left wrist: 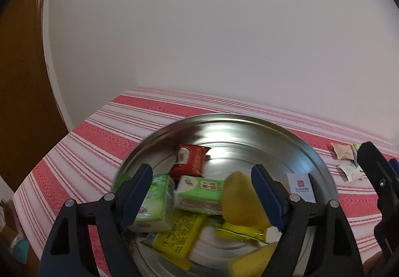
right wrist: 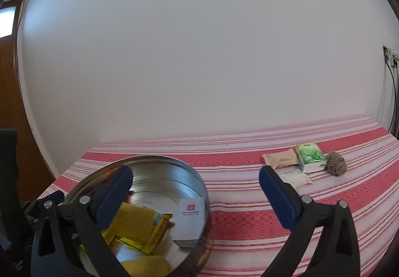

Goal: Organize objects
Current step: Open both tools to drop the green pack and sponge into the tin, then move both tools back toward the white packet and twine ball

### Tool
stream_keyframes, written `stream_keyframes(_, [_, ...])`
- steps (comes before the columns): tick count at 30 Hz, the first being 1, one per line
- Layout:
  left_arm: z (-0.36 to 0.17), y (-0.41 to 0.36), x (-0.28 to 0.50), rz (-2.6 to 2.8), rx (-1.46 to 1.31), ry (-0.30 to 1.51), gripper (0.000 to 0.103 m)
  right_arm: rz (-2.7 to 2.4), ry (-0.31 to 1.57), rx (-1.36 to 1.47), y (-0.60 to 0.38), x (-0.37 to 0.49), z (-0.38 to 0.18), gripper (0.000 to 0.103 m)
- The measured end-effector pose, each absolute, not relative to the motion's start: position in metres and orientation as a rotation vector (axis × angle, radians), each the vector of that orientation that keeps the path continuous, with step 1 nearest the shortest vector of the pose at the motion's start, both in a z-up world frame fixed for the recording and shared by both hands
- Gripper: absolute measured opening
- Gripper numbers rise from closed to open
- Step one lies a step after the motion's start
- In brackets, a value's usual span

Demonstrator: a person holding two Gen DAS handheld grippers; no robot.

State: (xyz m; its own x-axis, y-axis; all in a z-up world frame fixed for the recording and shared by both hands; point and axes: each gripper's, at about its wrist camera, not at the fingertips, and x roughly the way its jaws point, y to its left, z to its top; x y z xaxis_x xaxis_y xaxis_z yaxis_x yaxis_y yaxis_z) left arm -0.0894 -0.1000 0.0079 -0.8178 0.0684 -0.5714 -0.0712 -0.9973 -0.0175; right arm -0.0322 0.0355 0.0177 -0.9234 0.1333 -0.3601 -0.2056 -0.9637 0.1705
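A round metal tin [left wrist: 321, 167] sits on a red-and-white striped cloth. In it lie a red packet [left wrist: 190, 160], two green tissue packs [left wrist: 199, 189], a yellow packet [left wrist: 178, 234], yellow sponges [left wrist: 239, 202] and a white card box [left wrist: 299, 187]. My left gripper [left wrist: 202, 170] hovers open over these things, its pads pressing on none of them. My right gripper [right wrist: 195, 172] stands wide open just right of the tin [right wrist: 199, 184], with nothing between its fingers. The white card box [right wrist: 189, 217] leans on the tin's inner wall.
To the right on the cloth [right wrist: 249, 222] lie a beige packet [right wrist: 281, 161], a white packet [right wrist: 296, 177], a green tissue pack [right wrist: 310, 156] and a rope ball [right wrist: 336, 163]. A white wall is behind, with a brown door [left wrist: 20, 102] at the left.
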Motion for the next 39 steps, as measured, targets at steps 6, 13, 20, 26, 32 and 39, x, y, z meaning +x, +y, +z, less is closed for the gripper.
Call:
stream_keyframes(6, [0.007,-0.083,-0.081,2.91,-0.896,0.03,0.083,2.867,0.314,-0.519,0.052,-0.027,0.016,0.103])
stream_keyframes(13, [0.006,-0.063,-0.072,2.877,-0.856,0.034,0.083,2.816,0.318,-0.499,0.081,-0.014,0.015,0.103])
stream_keyframes(20, [-0.001,-0.036,-0.068,2.866,-0.855,0.072,0.083,2.772,0.321,-0.495,0.104,-0.006,0.012,0.103])
stream_keyframes(26, [-0.006,-0.013,-0.064,2.837,-0.843,0.109,0.083,2.737,0.296,-0.482,0.124,0.001,0.013,0.103])
stream_keyframes(32, [-0.009,0.009,-0.062,2.817,-0.823,0.131,0.083,2.694,0.269,-0.482,0.146,0.007,0.01,0.103])
stream_keyframes(39, [-0.013,0.037,-0.057,2.784,-0.801,0.173,0.083,2.658,0.232,-0.487,0.168,0.013,0.007,0.103])
